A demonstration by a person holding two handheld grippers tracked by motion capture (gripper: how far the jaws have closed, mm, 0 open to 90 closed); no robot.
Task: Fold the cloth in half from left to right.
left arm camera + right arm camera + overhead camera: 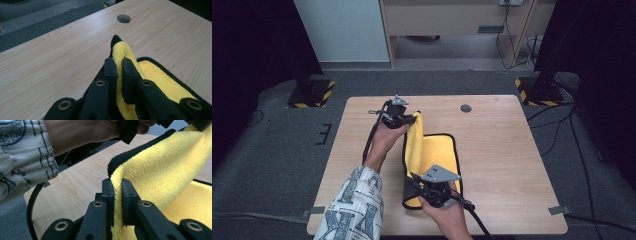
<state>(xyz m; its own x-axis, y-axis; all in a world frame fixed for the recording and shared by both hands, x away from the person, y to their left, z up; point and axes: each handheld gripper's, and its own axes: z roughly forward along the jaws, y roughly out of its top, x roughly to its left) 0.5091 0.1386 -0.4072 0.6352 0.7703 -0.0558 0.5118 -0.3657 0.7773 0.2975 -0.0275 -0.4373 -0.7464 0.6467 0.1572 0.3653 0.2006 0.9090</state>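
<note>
Over the bench (492, 150) my left tongs (119, 65) and right tongs (118, 187) each pinch the yellow cloth's (432, 152) lifted left edge, half-folded over itself, and thin grips could slip if I pull unevenly.

cloth (432, 155) mid-table (502, 165); left gripper (404, 119) at far corner | right gripper (424, 192) at near corner

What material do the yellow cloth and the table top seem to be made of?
The cloth looks like soft microfibre or terry: a fuzzy yellow pile with a black sewn edge. It bends limply where both tools pinch it. The table top looks like pale wood or wood-pattern laminate: smooth, with a faint sheen and printed-looking grain.
</note>
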